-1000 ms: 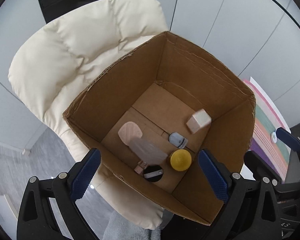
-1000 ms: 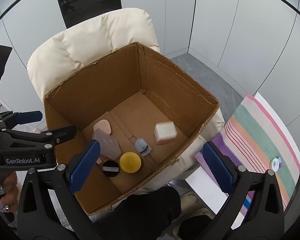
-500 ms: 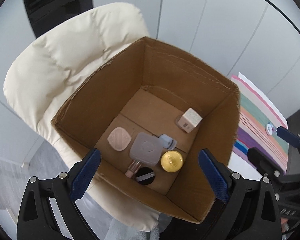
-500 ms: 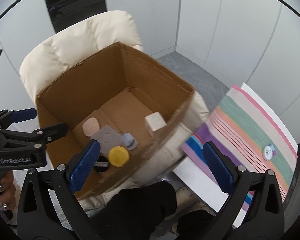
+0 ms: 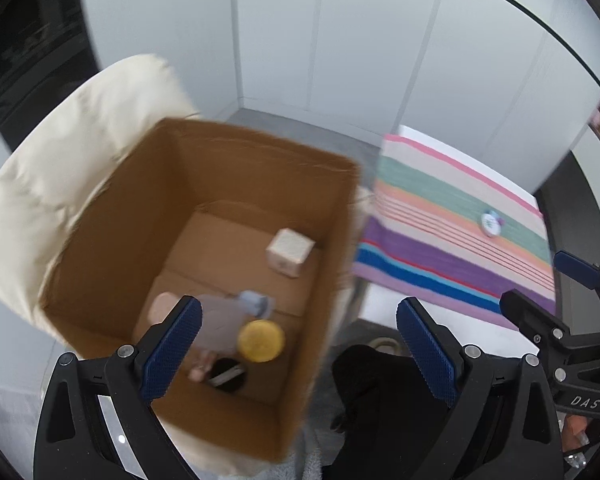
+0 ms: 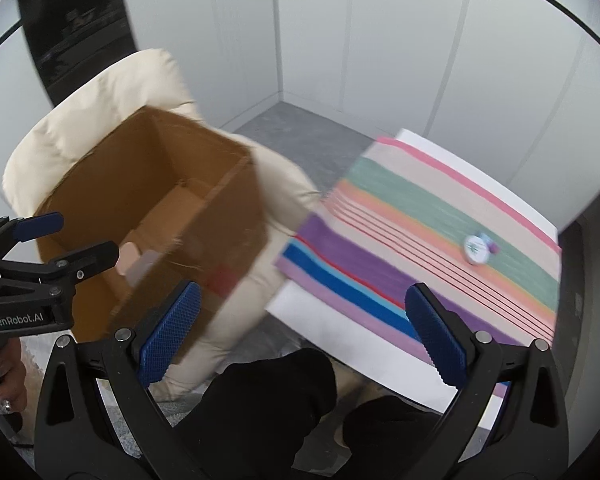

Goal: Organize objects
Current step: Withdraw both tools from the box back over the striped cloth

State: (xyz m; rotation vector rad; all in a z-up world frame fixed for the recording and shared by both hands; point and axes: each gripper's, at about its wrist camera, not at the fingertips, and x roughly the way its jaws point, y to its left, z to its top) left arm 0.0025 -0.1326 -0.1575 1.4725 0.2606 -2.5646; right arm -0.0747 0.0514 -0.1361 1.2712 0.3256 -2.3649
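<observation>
An open cardboard box (image 5: 332, 216) (image 6: 236, 184) rests on a cream chair. Inside lie a beige cube (image 5: 289, 252), a yellow round lid (image 5: 261, 340), a pale blue cap (image 5: 254, 303), a translucent grey compact (image 5: 220, 320), a pink pad (image 5: 162, 306) and a black round item (image 5: 228, 374). A small round white item (image 5: 489, 222) (image 6: 476, 246) lies on the striped cloth (image 5: 452, 232) (image 6: 420, 232). My left gripper (image 5: 296, 344) is open and empty above the box's near right wall. My right gripper (image 6: 298, 332) is open and empty between chair and table.
The cream padded chair (image 5: 72, 152) (image 6: 112, 92) holds the box. The white table (image 6: 340, 332) under the cloth stands to the right. A dark-clothed person (image 6: 268, 412) is below. White wall panels and grey floor (image 6: 300, 128) lie behind.
Both grippers have swung right, away from the box and toward the striped cloth. The beige cube has come to rest on the box floor. Both stay open.
</observation>
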